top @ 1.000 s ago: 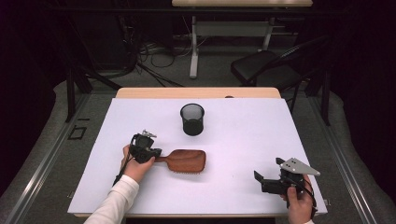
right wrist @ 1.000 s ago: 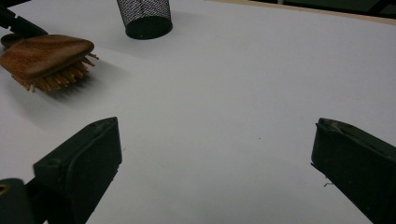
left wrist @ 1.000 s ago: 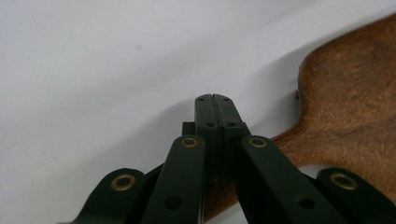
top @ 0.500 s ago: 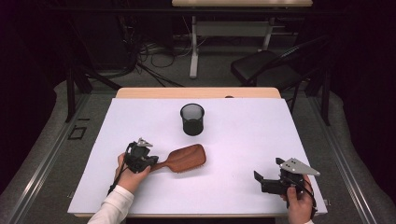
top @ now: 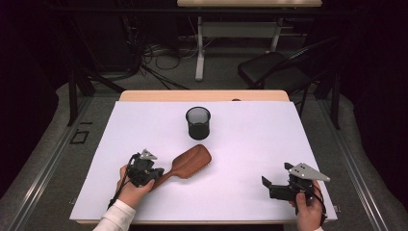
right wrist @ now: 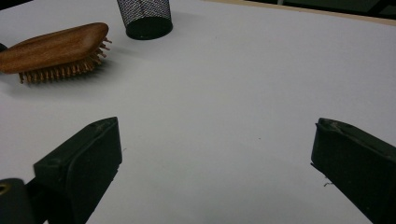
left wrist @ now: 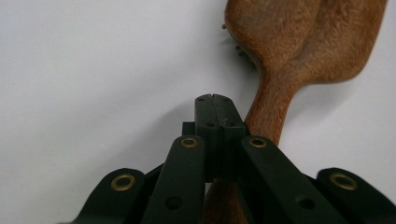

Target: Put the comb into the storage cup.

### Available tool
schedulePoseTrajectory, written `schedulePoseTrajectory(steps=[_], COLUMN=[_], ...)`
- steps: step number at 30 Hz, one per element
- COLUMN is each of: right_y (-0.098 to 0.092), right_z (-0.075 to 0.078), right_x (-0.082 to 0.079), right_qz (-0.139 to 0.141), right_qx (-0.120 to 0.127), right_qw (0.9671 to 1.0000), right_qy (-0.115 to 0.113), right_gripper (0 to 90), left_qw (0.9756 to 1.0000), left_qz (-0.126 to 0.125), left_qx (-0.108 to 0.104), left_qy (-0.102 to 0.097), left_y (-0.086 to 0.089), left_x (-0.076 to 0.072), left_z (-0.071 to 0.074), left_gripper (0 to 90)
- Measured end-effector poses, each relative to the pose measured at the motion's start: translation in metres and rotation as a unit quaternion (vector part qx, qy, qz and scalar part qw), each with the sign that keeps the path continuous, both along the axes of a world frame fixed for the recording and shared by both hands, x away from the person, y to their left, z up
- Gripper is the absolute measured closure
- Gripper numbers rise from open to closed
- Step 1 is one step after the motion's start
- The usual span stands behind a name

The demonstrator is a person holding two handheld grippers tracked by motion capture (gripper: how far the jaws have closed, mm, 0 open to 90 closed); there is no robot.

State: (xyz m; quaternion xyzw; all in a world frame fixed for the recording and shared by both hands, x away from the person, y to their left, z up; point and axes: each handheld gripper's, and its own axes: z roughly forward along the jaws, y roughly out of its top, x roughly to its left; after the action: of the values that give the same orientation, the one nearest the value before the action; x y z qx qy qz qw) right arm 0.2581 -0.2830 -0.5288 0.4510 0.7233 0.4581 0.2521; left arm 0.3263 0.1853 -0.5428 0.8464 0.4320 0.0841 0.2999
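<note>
- High view: the left gripper [top: 153, 174] sits at the handle end of a wooden hairbrush [top: 188, 161] that lies on the white counter [top: 250, 144], its head pointing toward a black mesh cup [top: 198, 123] standing apart, farther back. The right gripper [top: 275, 186] rests near the counter's front right corner, well away from both. The step in hand looks like carrying or steering the brush by its handle.
- Left gripper view: the fingers [left wrist: 217, 122] are pressed together, tips meeting, with the brush handle [left wrist: 271, 112] running just beside and beneath them; whether they truly clamp it cannot be told. The next move likely calls for a firm hold, then lifting the head toward the cup.
- Right gripper view: the fingers [right wrist: 86, 163] stand wide with nothing between them; the brush [right wrist: 56, 49] lies bristles-down, off to one side of the cup [right wrist: 144, 17].
</note>
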Motion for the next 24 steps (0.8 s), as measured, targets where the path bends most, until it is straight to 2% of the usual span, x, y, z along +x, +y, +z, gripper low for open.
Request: schedulePoseTrajectory(steps=[24], right_y=[0.000], right_z=[0.000], right_x=[0.000], right_qz=[0.001], right_qx=[-0.001], right_qw=[1.0000], right_qy=[0.002], right_gripper=[1.5], left_qw=[0.9995], left_qz=[-0.030], left_qx=[0.010], left_qy=[-0.002], left_y=[-0.015], left_x=[-0.019], left_z=[0.000], left_gripper=[90.0])
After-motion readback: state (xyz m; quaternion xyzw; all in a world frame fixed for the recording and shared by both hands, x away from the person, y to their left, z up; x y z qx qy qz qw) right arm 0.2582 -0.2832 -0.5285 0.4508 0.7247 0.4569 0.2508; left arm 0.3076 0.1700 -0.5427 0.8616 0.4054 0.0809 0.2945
